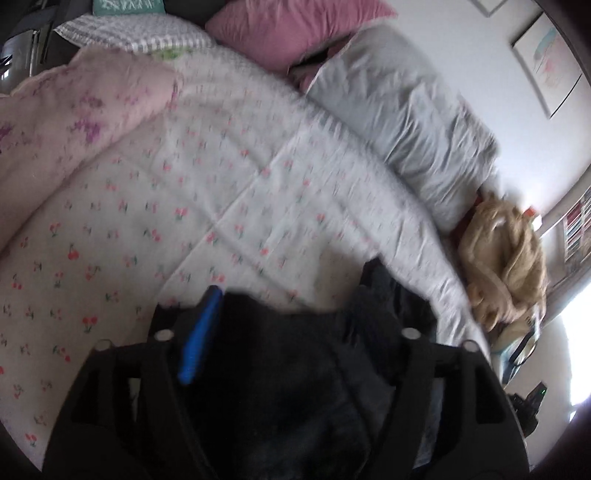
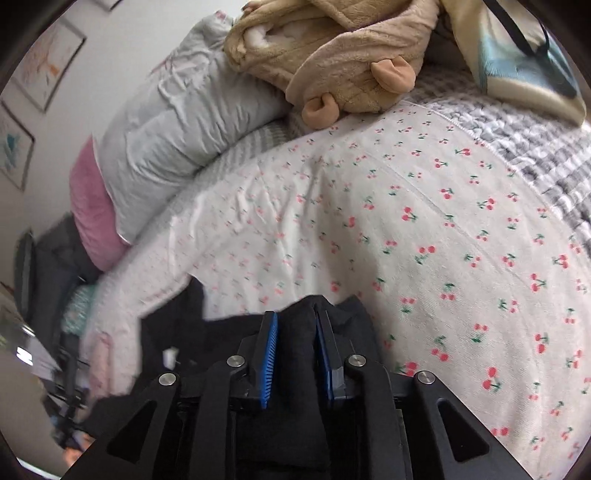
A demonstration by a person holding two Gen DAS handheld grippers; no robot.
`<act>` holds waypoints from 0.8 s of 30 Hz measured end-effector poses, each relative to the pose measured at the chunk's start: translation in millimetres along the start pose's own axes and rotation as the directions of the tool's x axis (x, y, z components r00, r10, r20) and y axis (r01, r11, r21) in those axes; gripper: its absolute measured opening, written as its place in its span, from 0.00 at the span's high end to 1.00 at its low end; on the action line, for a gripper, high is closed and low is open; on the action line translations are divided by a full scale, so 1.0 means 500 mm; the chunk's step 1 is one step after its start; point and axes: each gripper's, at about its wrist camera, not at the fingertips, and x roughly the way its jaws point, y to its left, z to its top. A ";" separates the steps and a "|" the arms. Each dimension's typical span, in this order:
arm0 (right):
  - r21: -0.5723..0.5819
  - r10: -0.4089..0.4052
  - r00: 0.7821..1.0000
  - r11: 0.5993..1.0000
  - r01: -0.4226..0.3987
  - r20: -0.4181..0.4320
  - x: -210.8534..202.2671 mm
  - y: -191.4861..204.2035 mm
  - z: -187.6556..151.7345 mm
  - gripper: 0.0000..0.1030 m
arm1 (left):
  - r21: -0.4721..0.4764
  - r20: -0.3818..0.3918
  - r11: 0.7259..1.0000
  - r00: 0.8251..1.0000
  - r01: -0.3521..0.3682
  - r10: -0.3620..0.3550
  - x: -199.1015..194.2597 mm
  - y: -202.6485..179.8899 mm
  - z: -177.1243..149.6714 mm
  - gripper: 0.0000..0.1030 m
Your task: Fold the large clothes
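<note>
A large black garment (image 1: pixel 280 354) fills the bottom of the left wrist view and drapes over my left gripper (image 1: pixel 284 317). Only the left blue finger pad (image 1: pixel 199 332) shows; the other is buried in cloth. The gripper appears closed on the fabric. In the right wrist view my right gripper (image 2: pixel 295 325) is shut on a bunched fold of the same black garment (image 2: pixel 295 369), pinched between the two blue pads (image 2: pixel 269 350). More black cloth (image 2: pixel 177 332) trails left over the cherry-print bedspread (image 2: pixel 424 221).
The bed carries a grey pillow (image 1: pixel 399 122), a pink pillow (image 1: pixel 288 29), a pink floral blanket (image 1: pixel 74 107) and a tan plush robe (image 2: pixel 325 55). A bag (image 2: pixel 517 62) lies at the far right. Framed pictures (image 1: pixel 546 70) hang on the wall.
</note>
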 end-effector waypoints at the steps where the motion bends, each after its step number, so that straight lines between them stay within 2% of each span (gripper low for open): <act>1: 0.020 0.038 0.999 0.999 -0.038 0.024 -0.009 -0.003 0.008 0.78 | -0.003 0.057 1.000 0.998 0.026 -0.025 -0.016 0.000 0.007 0.22; 2: 0.028 0.058 0.997 0.998 -0.060 0.060 -0.020 -0.005 0.016 0.74 | 0.000 0.114 0.999 0.993 0.032 -0.032 -0.030 0.002 0.014 0.20; 3: 0.026 0.064 0.993 0.997 -0.067 0.098 -0.029 -0.009 0.022 0.63 | 0.006 0.162 1.000 0.987 0.012 -0.013 -0.043 0.005 0.019 0.19; 4: 0.026 0.044 0.993 0.999 -0.047 0.109 -0.040 -0.008 0.025 0.53 | 0.008 0.172 1.000 0.985 -0.018 0.017 -0.049 0.006 0.024 0.19; 5: 0.030 0.026 0.993 0.999 -0.030 0.115 -0.051 -0.008 0.026 0.39 | 0.011 0.159 0.998 0.986 -0.055 0.052 -0.054 0.006 0.029 0.19; 6: 0.023 0.012 0.993 1.000 -0.015 0.121 -0.072 -0.006 0.025 0.37 | 0.025 0.124 0.994 0.987 -0.103 0.099 -0.068 0.004 0.035 0.19; 7: -0.002 -0.001 0.993 1.000 0.001 0.115 -0.087 0.003 0.024 0.37 | 0.046 0.109 0.991 0.987 -0.124 0.119 -0.083 0.001 0.037 0.19; 8: -0.071 -0.045 0.995 0.996 0.051 0.092 -0.108 0.020 0.018 0.36 | 0.091 0.101 0.988 0.988 -0.122 0.112 -0.110 -0.006 0.034 0.19; 10: -0.238 -0.128 0.989 0.961 0.141 0.068 -0.143 0.053 -0.010 0.33 | 0.183 0.088 0.980 0.994 -0.084 0.069 -0.153 -0.019 0.019 0.19; 12: -0.358 -0.124 0.992 0.925 0.126 0.029 -0.164 0.070 -0.046 0.30 | 0.300 0.031 0.953 0.999 -0.025 0.017 -0.189 -0.039 -0.008 0.19; 14: -0.434 -0.128 0.991 0.895 0.098 -0.041 -0.167 0.084 -0.078 0.29 | 0.403 -0.059 0.914 0.998 0.051 -0.030 -0.203 -0.061 -0.043 0.19; 16: -0.534 -0.165 0.981 0.841 0.084 -0.106 -0.154 0.108 -0.125 0.29 | 0.508 -0.166 0.850 0.984 0.141 -0.064 -0.210 -0.088 -0.089 0.19; 18: -0.617 -0.207 0.966 0.784 0.068 -0.157 -0.127 0.133 -0.176 0.29 | 0.582 -0.276 0.778 0.957 0.236 -0.084 -0.208 -0.117 -0.142 0.19; 19: -0.647 -0.224 0.957 0.761 0.054 -0.184 -0.105 0.144 -0.200 0.28 | 0.600 -0.349 0.742 0.932 0.298 -0.093 -0.199 -0.131 -0.173 0.19; 20: -0.675 -0.245 0.947 0.737 0.041 -0.210 -0.081 0.158 -0.222 0.29 | 0.616 -0.400 0.711 0.913 0.338 -0.087 -0.187 -0.144 -0.201 0.19; 22: -0.721 -0.290 0.922 0.693 0.017 -0.257 -0.029 0.186 -0.263 0.29 | 0.666 -0.458 0.652 0.889 0.362 -0.025 -0.162 -0.173 -0.254 0.19; 24: -0.745 -0.319 0.900 0.666 -0.010 -0.297 0.021 0.216 -0.294 0.29 | 0.709 -0.477 0.614 0.877 0.348 0.053 -0.125 -0.199 -0.289 0.19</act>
